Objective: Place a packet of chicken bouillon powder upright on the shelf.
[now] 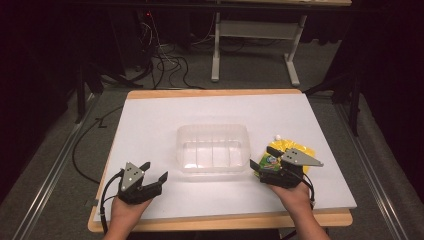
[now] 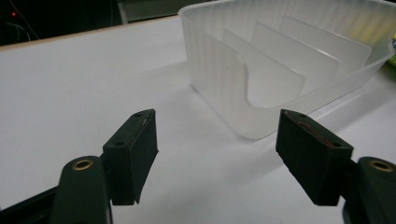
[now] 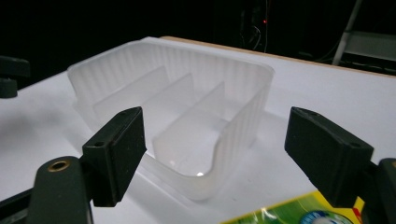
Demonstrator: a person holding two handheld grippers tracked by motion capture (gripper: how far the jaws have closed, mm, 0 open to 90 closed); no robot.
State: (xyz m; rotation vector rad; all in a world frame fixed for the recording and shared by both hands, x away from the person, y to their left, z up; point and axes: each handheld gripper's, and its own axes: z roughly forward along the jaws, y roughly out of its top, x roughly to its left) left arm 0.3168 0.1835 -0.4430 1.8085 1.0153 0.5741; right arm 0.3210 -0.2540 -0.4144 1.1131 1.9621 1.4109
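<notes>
A clear plastic tray [image 1: 213,131] with inner dividers stands in the middle of the white table top; its corner [image 2: 254,112] faces the left gripper view and its near end [image 3: 233,126] faces the right gripper view. A yellow and green pouch [image 1: 280,148] lies just right of the tray, partly under my right gripper [image 1: 264,158]; its edge [image 3: 289,212] peeks in at the bottom. My right gripper [image 3: 233,156] stands open, empty. My left gripper [image 1: 154,171] rests at the front left, open [image 2: 219,149], nothing between its fingers.
The white board [image 1: 150,120] lies on a wooden table [image 1: 210,93] whose front edge runs just under both hands. Behind the table the floor holds cables [image 1: 165,65] and a white desk frame [image 1: 260,30].
</notes>
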